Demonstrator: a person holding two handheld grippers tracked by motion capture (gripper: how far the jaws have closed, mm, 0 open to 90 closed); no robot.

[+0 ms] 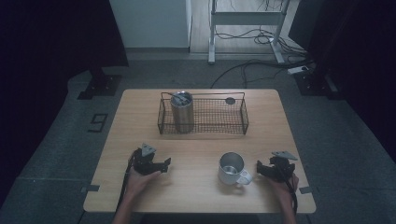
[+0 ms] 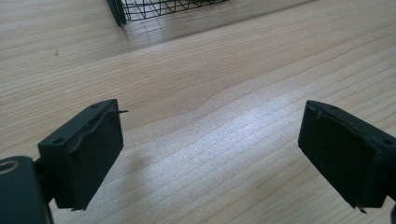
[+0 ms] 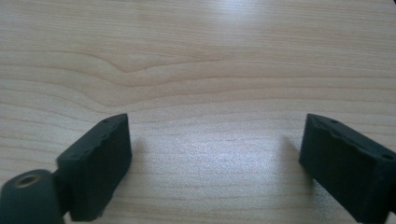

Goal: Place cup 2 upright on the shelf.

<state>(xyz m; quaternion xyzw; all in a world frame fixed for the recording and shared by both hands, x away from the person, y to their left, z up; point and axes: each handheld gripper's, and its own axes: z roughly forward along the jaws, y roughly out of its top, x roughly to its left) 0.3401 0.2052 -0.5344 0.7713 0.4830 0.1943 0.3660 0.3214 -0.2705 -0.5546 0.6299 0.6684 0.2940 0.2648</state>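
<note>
White mug (image 1: 232, 169) with steel lining sits near our right gripper (image 1: 259, 169); both grippers' fingers gape empty; wire basket (image 1: 203, 122) probably holds a tumbler (image 1: 182, 112).

Matt wooden table (image 1: 196, 149), seemingly steel mug (image 1: 232, 169)

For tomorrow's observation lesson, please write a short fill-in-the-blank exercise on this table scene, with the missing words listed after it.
1. The metal tumbler stands inside the wire ____ at its left end.
2. The white mug rests on the table beside the ____ gripper.
3. The jaws of the left gripper stand apart with only bare ____ between them.
4. The mug's handle points toward the ____ gripper.

Missing words: basket; right; table; right
</note>
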